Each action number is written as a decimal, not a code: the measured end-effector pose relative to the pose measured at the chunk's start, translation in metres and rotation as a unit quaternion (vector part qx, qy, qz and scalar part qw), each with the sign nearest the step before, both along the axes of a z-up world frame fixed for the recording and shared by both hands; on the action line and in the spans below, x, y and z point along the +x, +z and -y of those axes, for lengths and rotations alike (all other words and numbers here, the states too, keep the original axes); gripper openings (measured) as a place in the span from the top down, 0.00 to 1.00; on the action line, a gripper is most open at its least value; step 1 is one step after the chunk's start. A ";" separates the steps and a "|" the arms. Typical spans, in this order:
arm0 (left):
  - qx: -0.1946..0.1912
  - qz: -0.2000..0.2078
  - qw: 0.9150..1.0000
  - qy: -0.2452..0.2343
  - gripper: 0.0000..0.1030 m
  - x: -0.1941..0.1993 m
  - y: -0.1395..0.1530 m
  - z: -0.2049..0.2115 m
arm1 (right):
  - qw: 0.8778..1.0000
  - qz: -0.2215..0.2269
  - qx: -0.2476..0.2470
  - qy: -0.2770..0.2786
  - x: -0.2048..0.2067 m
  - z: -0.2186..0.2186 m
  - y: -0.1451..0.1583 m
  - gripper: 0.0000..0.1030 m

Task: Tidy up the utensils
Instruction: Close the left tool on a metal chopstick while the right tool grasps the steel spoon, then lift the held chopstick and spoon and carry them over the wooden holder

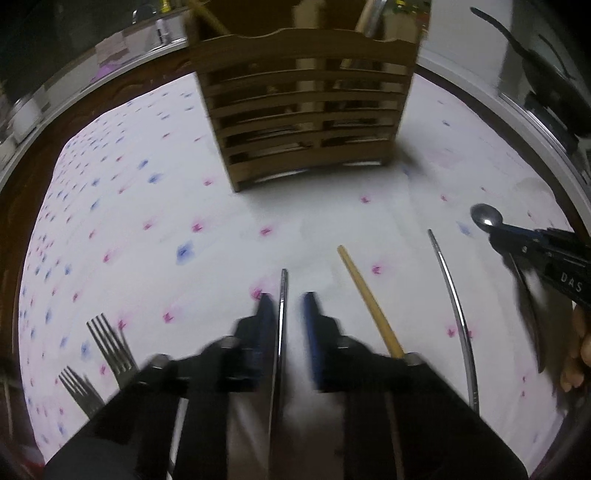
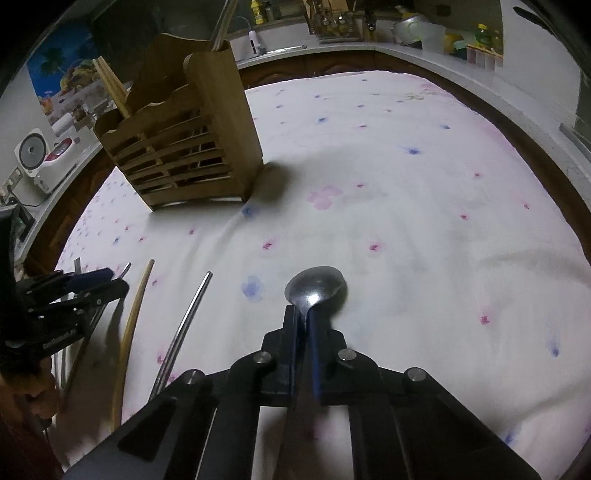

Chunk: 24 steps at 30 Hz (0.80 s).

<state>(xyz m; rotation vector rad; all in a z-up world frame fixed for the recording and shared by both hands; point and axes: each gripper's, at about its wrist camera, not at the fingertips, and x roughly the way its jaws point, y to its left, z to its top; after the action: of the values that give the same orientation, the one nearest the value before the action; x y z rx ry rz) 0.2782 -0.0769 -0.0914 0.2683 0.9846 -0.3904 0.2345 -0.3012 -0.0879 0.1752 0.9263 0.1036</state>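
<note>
The right gripper (image 2: 303, 314) is clenched on a spoon (image 2: 316, 286), bowl sticking out ahead for carrying to the wooden holder (image 2: 177, 147) far ahead-left; the left gripper (image 1: 288, 299) straddles a metal chopstick (image 1: 282, 314), seemingly not yet clamped

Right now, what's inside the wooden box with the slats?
Inside the wooden utensil holder, wooden chopsticks and a metal handle stick out the top. Their lower ends are mostly hidden behind the slats.
</note>
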 end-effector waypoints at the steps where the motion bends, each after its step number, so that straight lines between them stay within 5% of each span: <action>1: 0.001 0.000 1.000 -0.001 0.95 0.000 0.001 0.000 | 1.000 0.000 0.002 0.001 0.000 0.000 0.000 0.95; 13: -0.039 0.010 0.999 0.014 0.96 -0.011 0.022 -0.018 | 1.000 0.016 0.024 0.010 -0.008 0.001 0.010 0.95; 24: -0.113 0.070 0.990 0.036 0.96 -0.044 0.085 -0.049 | 0.998 0.060 0.030 0.021 -0.028 -0.007 0.045 0.96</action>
<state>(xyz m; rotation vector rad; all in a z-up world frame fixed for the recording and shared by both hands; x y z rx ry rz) 0.2342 -0.0283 -0.0066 0.0532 0.8019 -0.4071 0.2062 -0.2945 -0.0433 0.2023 0.8084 0.1797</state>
